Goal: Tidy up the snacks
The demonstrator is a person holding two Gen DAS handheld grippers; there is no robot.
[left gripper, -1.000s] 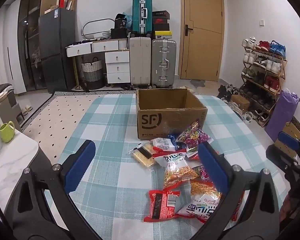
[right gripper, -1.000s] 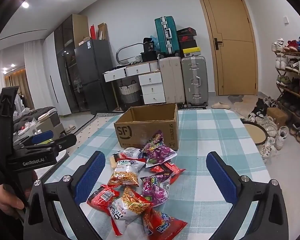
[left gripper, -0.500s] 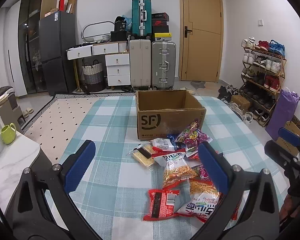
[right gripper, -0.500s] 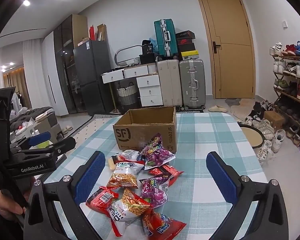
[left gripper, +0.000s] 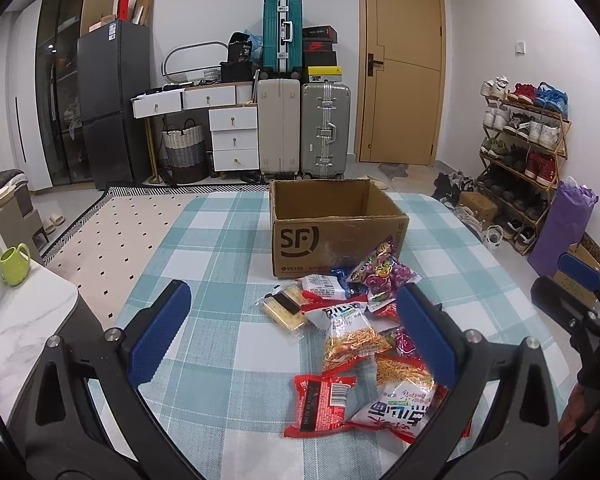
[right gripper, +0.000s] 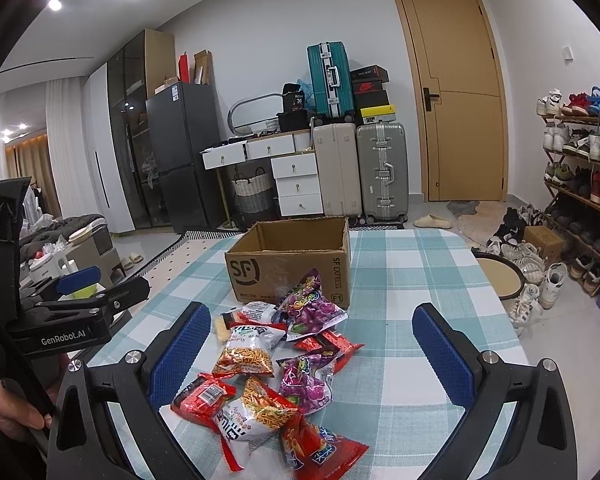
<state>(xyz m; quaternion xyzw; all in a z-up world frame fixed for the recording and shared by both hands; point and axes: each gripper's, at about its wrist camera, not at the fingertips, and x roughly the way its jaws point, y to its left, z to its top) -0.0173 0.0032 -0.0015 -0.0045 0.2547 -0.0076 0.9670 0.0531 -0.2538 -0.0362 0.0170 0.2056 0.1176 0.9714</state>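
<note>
I see the checked worktop under both tools. Open cardboard box sits ahead of my left hand-held gripper, beyond the snack pile that lies between and just ahead of its fingers. Left hand-held gripper spread wide, holding nothing. Right hand-held gripper likewise spread, empty, snack pile between its fingers.

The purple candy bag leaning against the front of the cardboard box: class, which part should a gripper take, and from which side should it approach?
Grip the purple candy bag at its raised top seam, which leans on the cardboard box clear of the other packets. Probably come from above and the near side with the open right gripper: the box wall blocks the far side.
</note>
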